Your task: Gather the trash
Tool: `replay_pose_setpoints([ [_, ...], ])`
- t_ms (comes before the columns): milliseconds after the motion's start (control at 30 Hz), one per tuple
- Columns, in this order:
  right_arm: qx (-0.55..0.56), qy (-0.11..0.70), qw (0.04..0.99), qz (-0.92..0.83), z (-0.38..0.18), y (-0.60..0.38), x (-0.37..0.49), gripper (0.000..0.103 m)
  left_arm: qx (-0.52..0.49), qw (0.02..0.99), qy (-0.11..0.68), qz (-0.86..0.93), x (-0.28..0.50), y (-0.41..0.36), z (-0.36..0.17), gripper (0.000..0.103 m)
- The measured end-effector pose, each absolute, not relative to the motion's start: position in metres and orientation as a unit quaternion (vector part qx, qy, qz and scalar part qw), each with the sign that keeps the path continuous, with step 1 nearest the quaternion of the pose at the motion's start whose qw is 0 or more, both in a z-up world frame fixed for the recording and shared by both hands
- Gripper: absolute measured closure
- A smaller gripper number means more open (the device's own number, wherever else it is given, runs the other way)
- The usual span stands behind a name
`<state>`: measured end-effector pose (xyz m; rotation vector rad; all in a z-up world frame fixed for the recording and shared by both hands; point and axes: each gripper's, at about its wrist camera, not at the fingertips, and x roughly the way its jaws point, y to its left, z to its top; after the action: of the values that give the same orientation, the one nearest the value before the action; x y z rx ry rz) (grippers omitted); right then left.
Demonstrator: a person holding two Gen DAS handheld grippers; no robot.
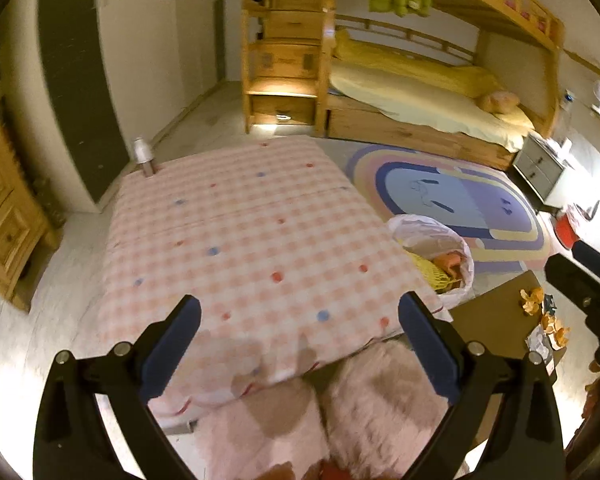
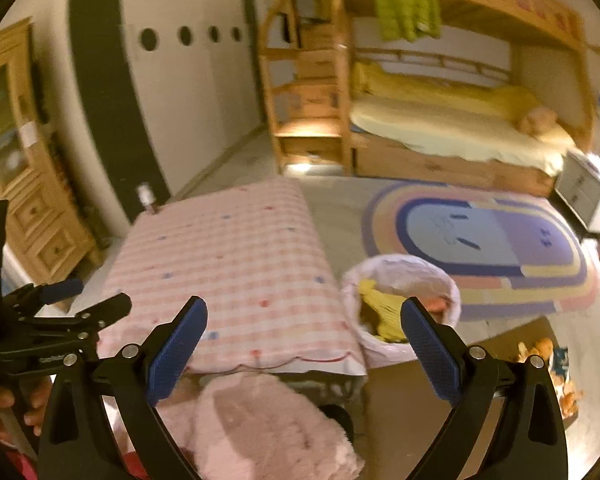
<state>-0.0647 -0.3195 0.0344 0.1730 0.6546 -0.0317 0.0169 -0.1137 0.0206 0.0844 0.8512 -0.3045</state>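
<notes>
A white plastic trash bag [image 1: 440, 240] stands open on the floor by the checked bed's right corner, holding yellow and orange scraps; it also shows in the right wrist view [image 2: 404, 276]. Orange peel and wrappers [image 1: 540, 320] lie on a brown board to the right, seen too in the right wrist view [image 2: 548, 360]. My left gripper [image 1: 300, 328] is open and empty above the bed's near edge. My right gripper [image 2: 304, 332] is open and empty, above the gap between bed and bag.
A pink checked bed [image 1: 240, 240] fills the middle. Fluffy pink fabric [image 2: 260, 432] lies just below the grippers. A rainbow rug [image 1: 460, 200], a wooden bunk bed [image 1: 420, 112], a wooden cabinet [image 2: 32, 208] and a small grey drawer unit [image 1: 540, 164] surround the area.
</notes>
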Motion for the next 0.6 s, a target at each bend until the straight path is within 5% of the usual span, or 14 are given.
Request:
replay_pose_setpoints([
  [600,0.04,0.298,0.952,0.059,0.054,-0.267,-0.083,0.007,0.024,0.919,0.394,-0.012,-0.036,-0.024,0.035,0.007],
])
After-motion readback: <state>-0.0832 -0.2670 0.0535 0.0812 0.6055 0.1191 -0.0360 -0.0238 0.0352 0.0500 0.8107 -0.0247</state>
